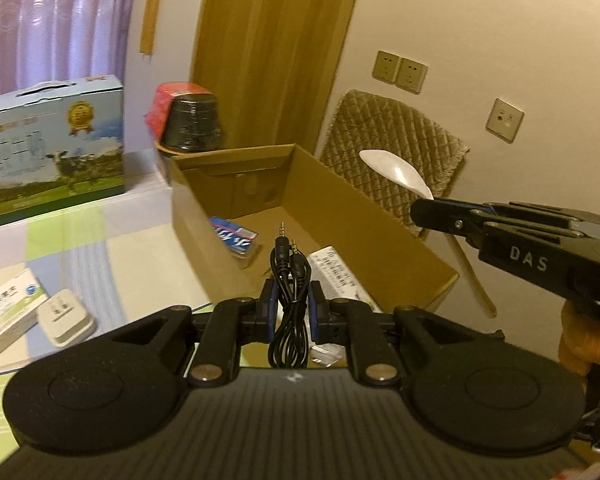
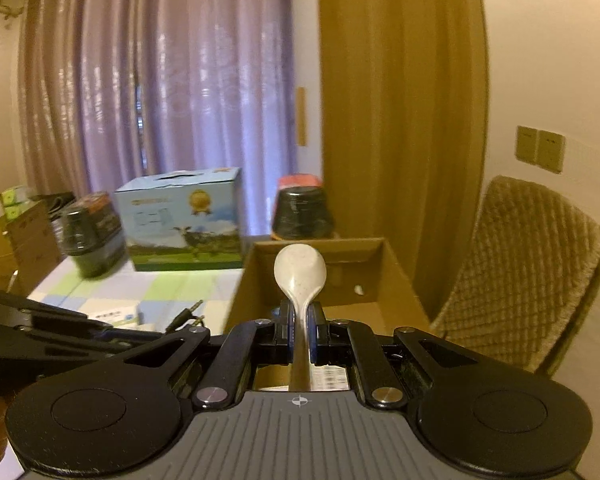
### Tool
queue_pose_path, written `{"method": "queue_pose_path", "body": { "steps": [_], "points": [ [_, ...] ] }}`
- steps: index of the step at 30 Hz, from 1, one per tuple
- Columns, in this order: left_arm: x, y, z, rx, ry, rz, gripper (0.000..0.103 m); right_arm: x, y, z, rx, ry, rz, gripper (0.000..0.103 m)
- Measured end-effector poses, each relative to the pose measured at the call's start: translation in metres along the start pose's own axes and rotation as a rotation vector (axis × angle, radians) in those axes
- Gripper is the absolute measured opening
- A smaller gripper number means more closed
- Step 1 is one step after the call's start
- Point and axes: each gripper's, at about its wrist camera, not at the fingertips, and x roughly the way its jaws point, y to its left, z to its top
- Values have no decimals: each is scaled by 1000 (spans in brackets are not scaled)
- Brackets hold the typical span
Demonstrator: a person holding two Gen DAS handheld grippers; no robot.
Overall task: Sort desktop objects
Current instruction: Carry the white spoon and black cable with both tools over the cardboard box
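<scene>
Left tongs (image 1: pixel 293 312) clamped on a coiled black audio cable (image 1: pixel 290 280), jack plugs up, over the near edge of the open cardboard box (image 1: pixel 340 200); right tongs (image 2: pixel 300 328), side lettered "DAS", closed on a white spoon (image 2: pixel 300 276) above the same box. Blue packet (image 1: pixel 232 240) and printed white pack (image 1: pixel 336 272) inside, text unreadable. Beyond, on the worktop (image 1: pixel 100 232), blue cow-picture carton (image 1: pixel 56 144)
</scene>
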Motion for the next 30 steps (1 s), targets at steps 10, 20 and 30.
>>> {"method": "queue_pose_path", "body": {
  "steps": [10, 20, 30],
  "points": [
    [35, -11, 8, -19, -14, -34, 12, 15, -34, -7, 37, 28, -41, 4],
    [47, 0, 8, -52, -19, 3, 31, 26, -39, -7, 44, 35, -54, 4],
    [32, 17, 8, -80, -13, 32, 31, 31, -40, -2, 55, 44, -53, 4]
  ]
}}
